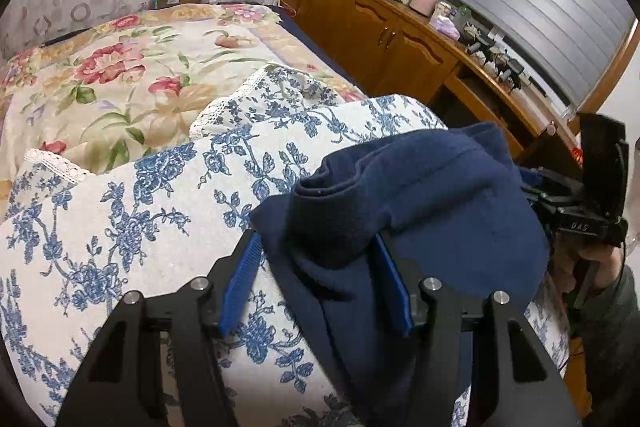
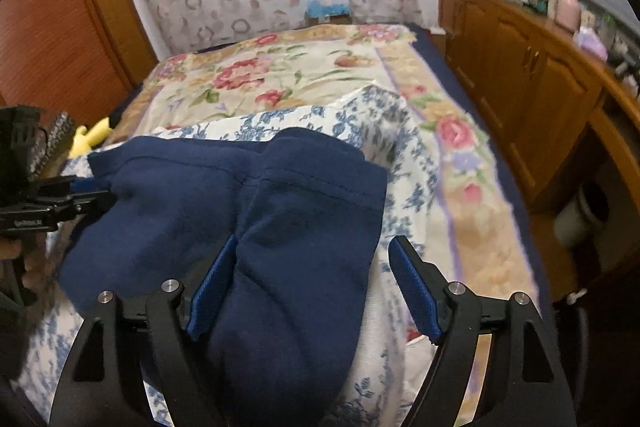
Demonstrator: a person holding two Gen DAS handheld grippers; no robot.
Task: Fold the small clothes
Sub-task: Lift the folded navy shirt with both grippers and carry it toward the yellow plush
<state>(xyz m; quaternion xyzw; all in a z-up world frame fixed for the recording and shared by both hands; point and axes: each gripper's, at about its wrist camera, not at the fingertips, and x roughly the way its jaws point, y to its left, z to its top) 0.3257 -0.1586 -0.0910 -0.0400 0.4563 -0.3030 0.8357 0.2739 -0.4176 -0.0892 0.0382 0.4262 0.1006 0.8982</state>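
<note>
- A small navy garment (image 2: 256,223) is seen lying on a blue-and-white floral cloth (image 1: 120,211), which is spread over a flowered bedspread (image 1: 120,67) on the bed.
- The garment appears bunched and partly doubled over; one hemmed edge with a centre seam is turned up toward the far side, so a first fold is judged to be in hand, not finished.
- Flattening, squaring of the edges and at least one more fold are judged to remain.
- A thick roll of the fabric is held between the fingers of the left gripper (image 1: 316,283), which are closed onto it.
- The right gripper (image 2: 316,287) is seen with its fingers spread wide; its left finger touches the fabric, the right finger stands clear, so nothing is gripped.
- A wooden sideboard (image 1: 384,35) crowded with small items is seen beside the bed, well apart from the work.
</note>
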